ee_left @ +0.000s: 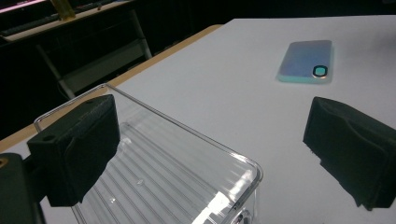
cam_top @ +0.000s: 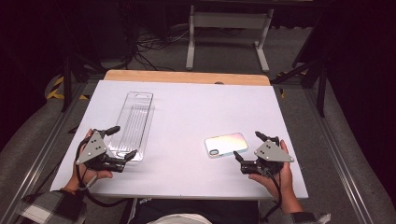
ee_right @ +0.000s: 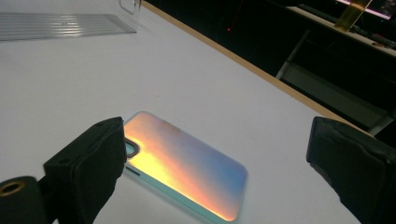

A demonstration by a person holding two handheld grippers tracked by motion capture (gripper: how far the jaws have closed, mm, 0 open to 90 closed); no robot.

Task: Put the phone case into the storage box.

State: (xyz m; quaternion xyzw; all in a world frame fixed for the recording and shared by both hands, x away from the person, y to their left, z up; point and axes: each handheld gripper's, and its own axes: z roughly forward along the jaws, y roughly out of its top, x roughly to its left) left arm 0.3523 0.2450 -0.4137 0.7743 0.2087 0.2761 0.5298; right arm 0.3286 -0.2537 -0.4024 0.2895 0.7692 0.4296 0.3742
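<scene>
A clear ribbed plastic package (cam_top: 134, 122) lies lengthwise on the left of the white table (cam_top: 187, 112). My left gripper (cam_top: 122, 142) is open at its near end, one black jaw on each side of that end (ee_left: 187, 172), and the pads do not press on it. An iridescent phone case (cam_top: 226, 144) lies flat, back up, right of centre. My right gripper (cam_top: 250, 146) stands open at the case's right end. The case (ee_right: 182, 163) sits just ahead of the jaws, close to the left one. A hand holds each gripper.
A wooden strip (cam_top: 187, 77) runs along the table's far edge. Beyond it on the floor stand a white metal frame (cam_top: 229, 28) and loose cables (cam_top: 149, 44). Dark metal rails (cam_top: 42, 154) flank both sides of the table. The clear package (ee_right: 60, 23) lies far off from the case.
</scene>
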